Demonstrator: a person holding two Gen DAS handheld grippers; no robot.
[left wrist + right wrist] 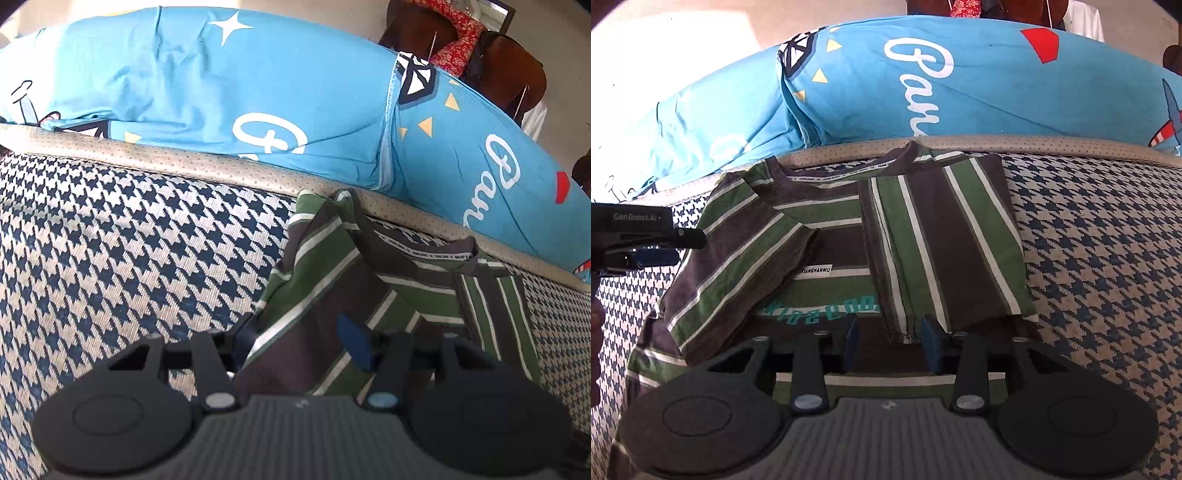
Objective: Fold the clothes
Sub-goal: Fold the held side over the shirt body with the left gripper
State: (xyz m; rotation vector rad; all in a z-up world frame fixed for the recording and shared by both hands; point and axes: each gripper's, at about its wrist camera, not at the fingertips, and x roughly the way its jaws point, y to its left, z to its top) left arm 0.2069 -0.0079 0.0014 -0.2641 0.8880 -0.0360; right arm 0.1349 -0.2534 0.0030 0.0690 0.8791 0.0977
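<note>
On the houndstooth bedspread (1108,258) the striped shirt (827,229) lies with both sides folded inward, yet the left gripper (299,341), jaws parted, could drag its flap open, while the right gripper (892,343), half-parted around the other flap's hem, risks snagging it.

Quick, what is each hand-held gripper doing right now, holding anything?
Left hand-held gripper: open, jaws astride a fold of the striped shirt, not pinching it.
Right hand-held gripper: part open over the shirt's folded edge; grip cannot be told.
</note>
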